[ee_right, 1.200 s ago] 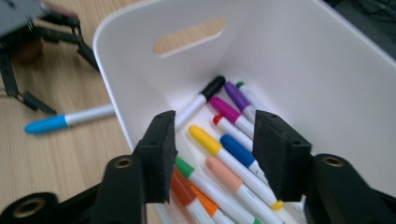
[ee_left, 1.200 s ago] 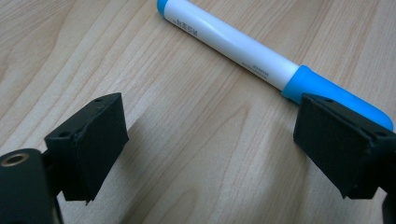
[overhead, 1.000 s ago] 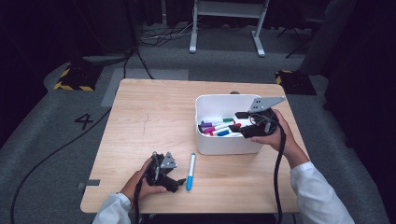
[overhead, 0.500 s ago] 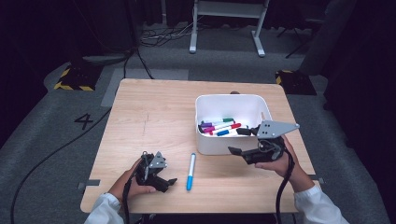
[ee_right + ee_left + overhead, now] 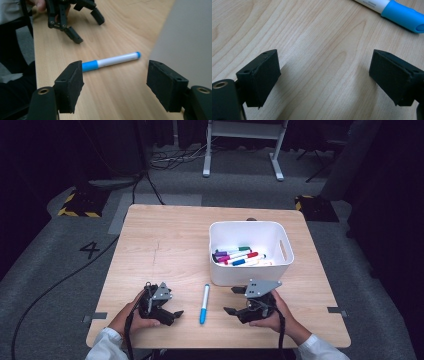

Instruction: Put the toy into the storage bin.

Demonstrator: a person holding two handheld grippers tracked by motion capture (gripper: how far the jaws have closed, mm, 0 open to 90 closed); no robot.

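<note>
Blue-capped marker (image 5: 204, 303): lies lengthwise between left gripper (image 5: 170, 312) and right gripper (image 5: 235, 301); both jaws spread, empty.

Light wood worktop (image 5: 165, 240), squarish, sitting on grey floor. White bin (image 5: 250, 251) on right half toward far edge, full of markers, touching worktop directly. Blue-capped marker (image 5: 204, 303) lying flat near front edge, just in front of bin, cap end toward person. Faint pencil-ish line on left half. Rest of wood bare.
</note>
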